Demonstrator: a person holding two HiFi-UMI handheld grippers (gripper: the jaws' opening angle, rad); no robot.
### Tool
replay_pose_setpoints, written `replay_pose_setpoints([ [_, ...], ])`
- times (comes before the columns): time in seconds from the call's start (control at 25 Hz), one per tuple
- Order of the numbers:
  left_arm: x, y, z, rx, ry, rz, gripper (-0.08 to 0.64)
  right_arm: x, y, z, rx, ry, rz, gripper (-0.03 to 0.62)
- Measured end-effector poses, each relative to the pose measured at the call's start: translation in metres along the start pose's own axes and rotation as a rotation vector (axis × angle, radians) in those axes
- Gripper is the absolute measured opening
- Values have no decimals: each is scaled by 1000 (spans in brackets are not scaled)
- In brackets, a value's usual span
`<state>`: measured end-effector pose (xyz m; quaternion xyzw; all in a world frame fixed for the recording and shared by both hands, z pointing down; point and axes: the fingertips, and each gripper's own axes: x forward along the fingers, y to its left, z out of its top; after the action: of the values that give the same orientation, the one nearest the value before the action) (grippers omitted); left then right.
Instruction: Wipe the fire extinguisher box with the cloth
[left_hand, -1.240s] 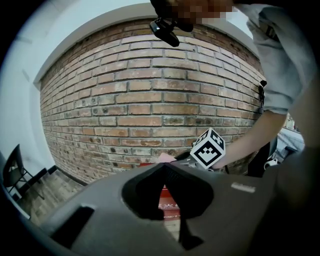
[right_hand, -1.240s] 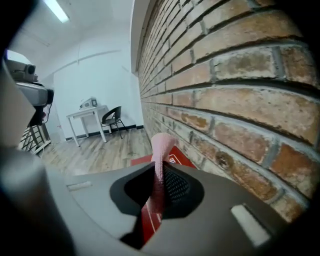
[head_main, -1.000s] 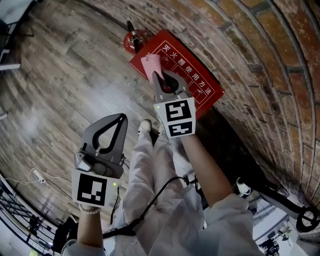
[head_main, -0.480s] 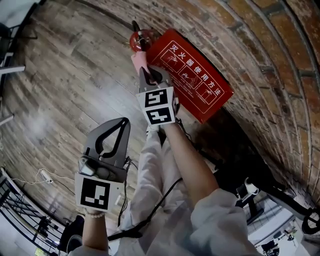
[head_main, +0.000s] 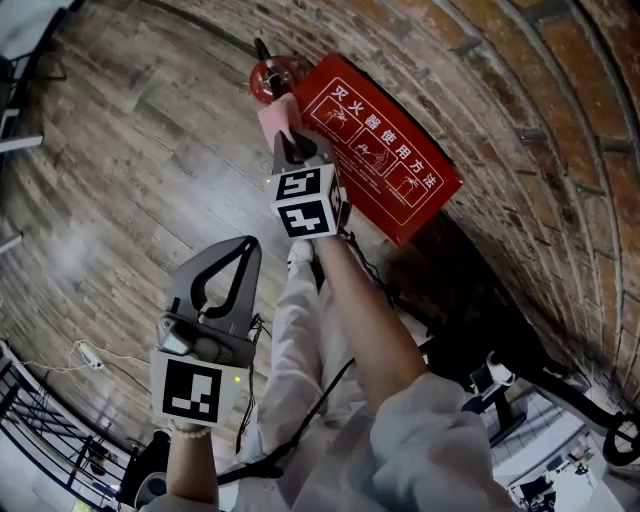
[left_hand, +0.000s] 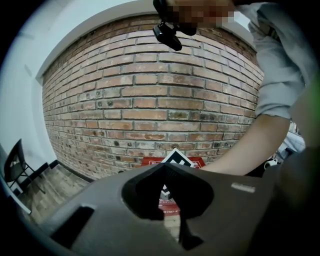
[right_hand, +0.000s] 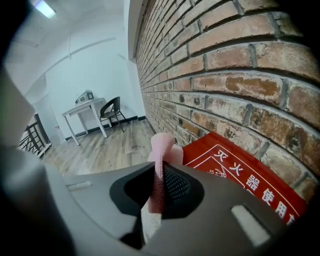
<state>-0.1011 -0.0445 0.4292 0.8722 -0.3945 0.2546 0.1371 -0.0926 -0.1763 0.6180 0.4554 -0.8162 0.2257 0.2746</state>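
— Leftward since a second ago goes the right gripper (head_main: 290, 142). And the left gripper (head_main: 243, 240)?
— Clenched on nothing, low over the wooden floor (head_main: 120, 150). The right gripper grasps the pink cloth (head_main: 277, 113) at the left corner of the fire extinguisher box (head_main: 390, 150), against the brick wall (head_main: 520, 90).

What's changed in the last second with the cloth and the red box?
The right tool, gripping the pink cloth, slid from the face of the red box toward its end beside the fire extinguisher. The cloth stayed clamped throughout. The left tool stayed shut and empty, held low, away from the box.
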Motion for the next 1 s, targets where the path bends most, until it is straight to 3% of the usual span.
replay_pose_setpoints([
  [0.4, 3, -1, -2, 2, 6, -1, 0, -2, -6, -8, -36, 23, -13, 28],
  [1.0, 8, -14, 3, 25, -5, -23, 0, -26, -42, -36, 4, 52, -100, 28],
])
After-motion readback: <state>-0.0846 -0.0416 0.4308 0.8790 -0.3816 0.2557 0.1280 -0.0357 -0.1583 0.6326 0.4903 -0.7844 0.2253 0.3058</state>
